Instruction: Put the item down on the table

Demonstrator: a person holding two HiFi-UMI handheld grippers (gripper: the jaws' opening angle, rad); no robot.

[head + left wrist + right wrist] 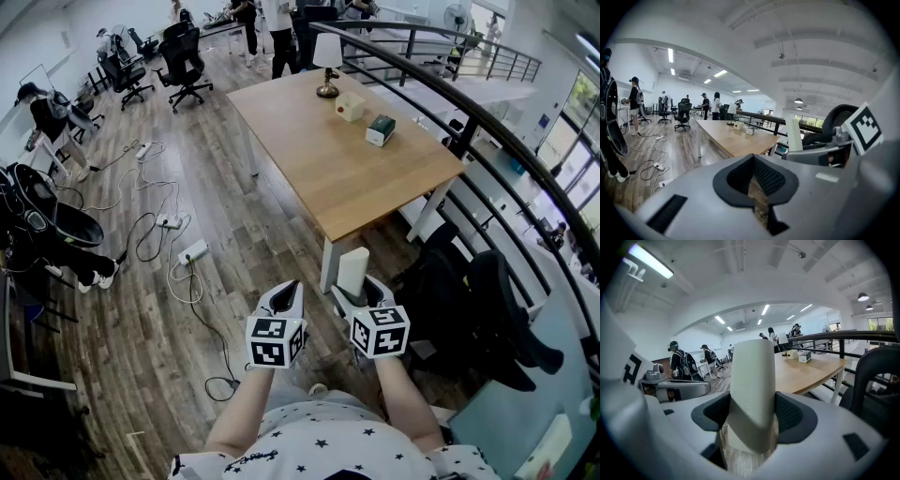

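Right gripper view showed the right hand-held gripper [752,420] clamping the tall white item [752,376], apparently short of the counter [813,373]; releasing there would probably drop it.

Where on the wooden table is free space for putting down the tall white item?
The near half of the light wooden table is bare, from its near corner up to the green-topped white box. The far end is crowded: a white-shaded lamp, a cream cube box and that box stand close together.
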